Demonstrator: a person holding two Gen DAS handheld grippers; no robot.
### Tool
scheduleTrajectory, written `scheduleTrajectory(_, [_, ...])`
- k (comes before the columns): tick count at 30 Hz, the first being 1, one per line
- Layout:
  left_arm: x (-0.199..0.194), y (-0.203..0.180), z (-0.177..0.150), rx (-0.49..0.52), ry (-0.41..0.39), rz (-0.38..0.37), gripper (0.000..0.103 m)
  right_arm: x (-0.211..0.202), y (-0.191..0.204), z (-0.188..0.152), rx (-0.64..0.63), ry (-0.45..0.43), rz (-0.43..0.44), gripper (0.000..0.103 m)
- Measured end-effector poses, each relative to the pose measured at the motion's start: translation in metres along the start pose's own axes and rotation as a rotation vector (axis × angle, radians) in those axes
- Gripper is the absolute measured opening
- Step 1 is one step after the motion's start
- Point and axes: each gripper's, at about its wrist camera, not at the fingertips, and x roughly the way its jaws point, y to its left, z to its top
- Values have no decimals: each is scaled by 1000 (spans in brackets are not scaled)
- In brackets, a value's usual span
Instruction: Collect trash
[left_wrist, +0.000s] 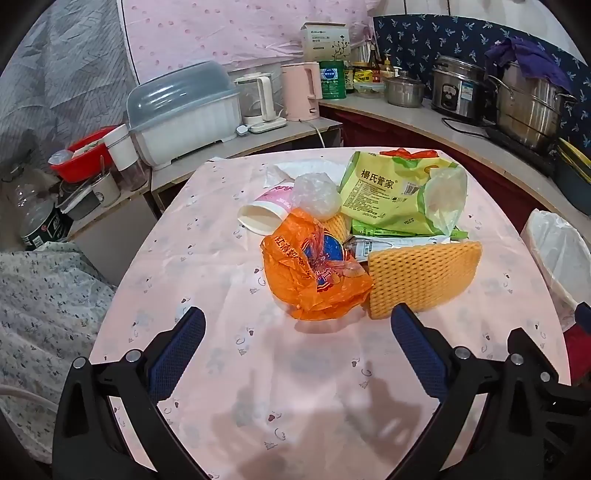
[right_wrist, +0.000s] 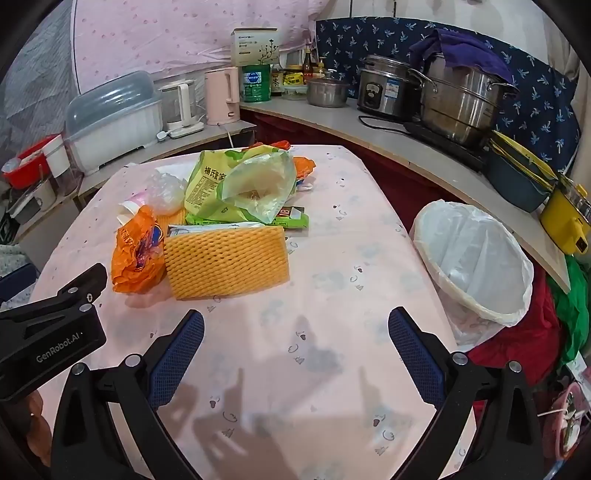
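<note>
hovering wide open and empty, left gripper (left_wrist: 297, 325) and right gripper (right_wrist: 295, 325) face the trash pile (left_wrist: 354, 236).

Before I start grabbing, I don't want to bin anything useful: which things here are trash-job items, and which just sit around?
Job:
crumpled orange plastic bag
yellow foam net sleeve
green snack wrapper
tipped paper cup
white-lined bin

Bystanders:
pink electric kettle
steel steamer pot

counter: pink kettle (left_wrist: 300, 90) | green tin (left_wrist: 332, 79) | rice cooker (left_wrist: 458, 88) | steel steamer pot (left_wrist: 528, 103) | covered dish rack (left_wrist: 184, 114) | red basin (left_wrist: 83, 155)
</note>
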Motion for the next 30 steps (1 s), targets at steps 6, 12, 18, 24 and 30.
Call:
scheduleTrajectory(6, [-3, -7, 1, 15, 4, -5, 96, 0, -5, 1, 5, -1, -4, 96])
scheduleTrajectory(12, [-2, -16, 7, 26, 8, -23, 96, -7, -30, 8, 15, -20, -58, 96])
scheduleTrajectory(18, [-9, -30, 3, 48, -6, -61, 96, -19, -62, 2, 85, -33, -130, 96])
scheduleTrajectory(24, [-16, -46, 4, 71, -18, -86, 96, -29, -81, -5, 122, -41, -166, 96])
scheduleTrajectory(30, [-25, -61, 5, 99, -34, -114, 96, -37, -93, -9, 151, -51, -184, 96])
